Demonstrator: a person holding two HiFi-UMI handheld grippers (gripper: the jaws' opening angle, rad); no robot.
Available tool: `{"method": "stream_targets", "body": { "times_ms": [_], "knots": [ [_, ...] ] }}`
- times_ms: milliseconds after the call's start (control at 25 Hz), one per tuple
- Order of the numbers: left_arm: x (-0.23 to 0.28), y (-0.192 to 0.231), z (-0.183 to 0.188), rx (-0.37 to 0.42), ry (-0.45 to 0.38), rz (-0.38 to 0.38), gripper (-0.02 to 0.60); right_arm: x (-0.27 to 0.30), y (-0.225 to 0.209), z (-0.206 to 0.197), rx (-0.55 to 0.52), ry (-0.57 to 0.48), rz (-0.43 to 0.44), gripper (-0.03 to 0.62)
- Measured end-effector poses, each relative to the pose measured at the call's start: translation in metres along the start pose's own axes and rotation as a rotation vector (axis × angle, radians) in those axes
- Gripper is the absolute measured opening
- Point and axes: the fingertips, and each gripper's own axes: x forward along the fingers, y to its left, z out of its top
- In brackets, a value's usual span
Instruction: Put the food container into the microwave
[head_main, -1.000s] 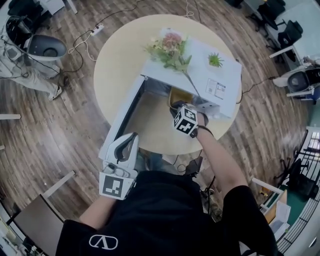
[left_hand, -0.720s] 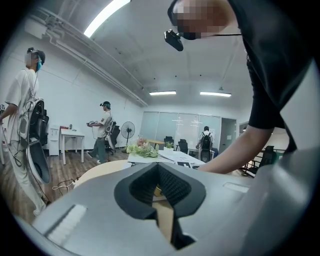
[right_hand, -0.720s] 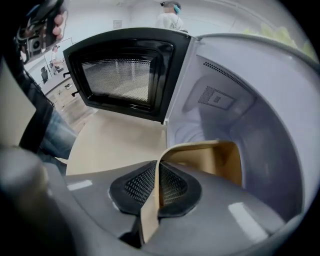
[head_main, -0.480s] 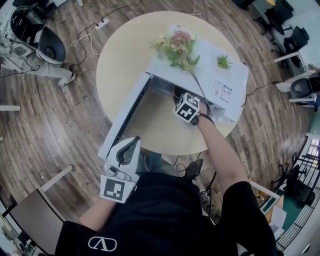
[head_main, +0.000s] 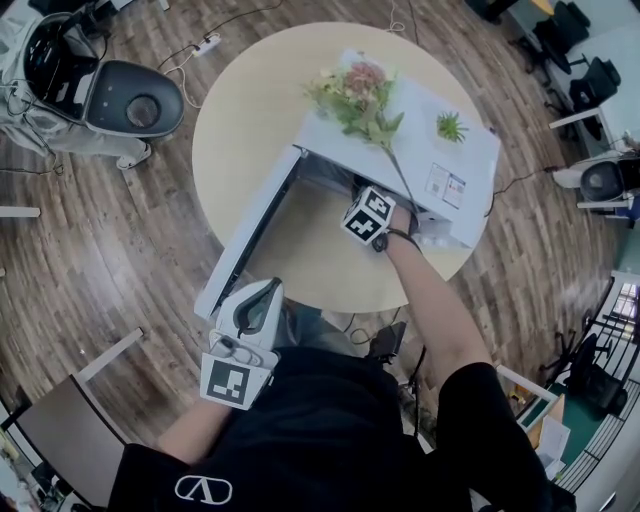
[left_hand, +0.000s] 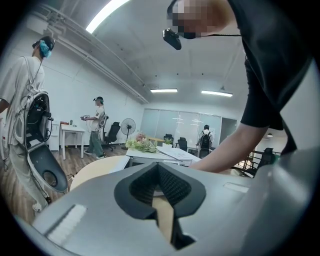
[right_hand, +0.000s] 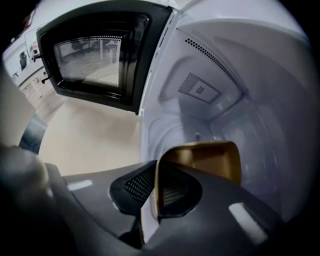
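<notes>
- The wooden floor (head_main: 100, 250) fills the edges of the head view, with a white power strip (head_main: 207, 45) lying on it near the top, left of centre.
- A round, pale table (head_main: 250, 110) takes up the upper middle of the head view.
- A white microwave (head_main: 430, 140) stands on the right half of the table. Its opening faces the lower left of the frame.
- The microwave door (head_main: 240, 250) is swung wide open. It runs as a long white bar from the oven's left corner down toward the lower left, and its free end reaches past the table's edge.
- The left gripper (head_main: 258, 300) hangs low in the head view, left of centre, just beside the free end of the door. In its own view the jaws are pressed together with nothing between them.
- The right gripper (right_hand: 156, 170) is at the mouth of the oven, at the centre of the head view, where its marker cube sits under the microwave's front edge. Its jaws are clenched on the near rim of the food container.
- The food container (right_hand: 210, 157), a gold open tray, sits in the lower middle of the right gripper view, inside the white cavity. Whether it rests on the cavity floor cannot be told.
- A bunch of flowers (head_main: 358, 100) lies on the microwave's top toward its left end.
- A small green plant (head_main: 451, 126) stands on the top further right.
</notes>
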Motion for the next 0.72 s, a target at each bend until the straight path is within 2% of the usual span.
{"method": "stream_targets", "body": {
  "times_ms": [280,400,520,720],
  "knots": [
    [-0.002,-0.001,-0.004,-0.004,0.013,0.004,0.0,0.007,-0.007,0.002,0.006,-0.038,-0.068,0.018],
    [-0.003,0.0,-0.004,-0.004,0.015,0.006,0.0,0.004,-0.009,0.008,0.025,-0.07,-0.091,0.115],
    [-0.003,0.0,-0.005,0.003,0.015,0.004,0.0,0.0,-0.003,0.009,0.028,-0.088,-0.097,0.118],
    [-0.002,-0.001,-0.002,0.008,0.017,-0.004,0.0,-0.02,0.011,0.008,0.013,-0.124,-0.178,0.119]
  ]
}}
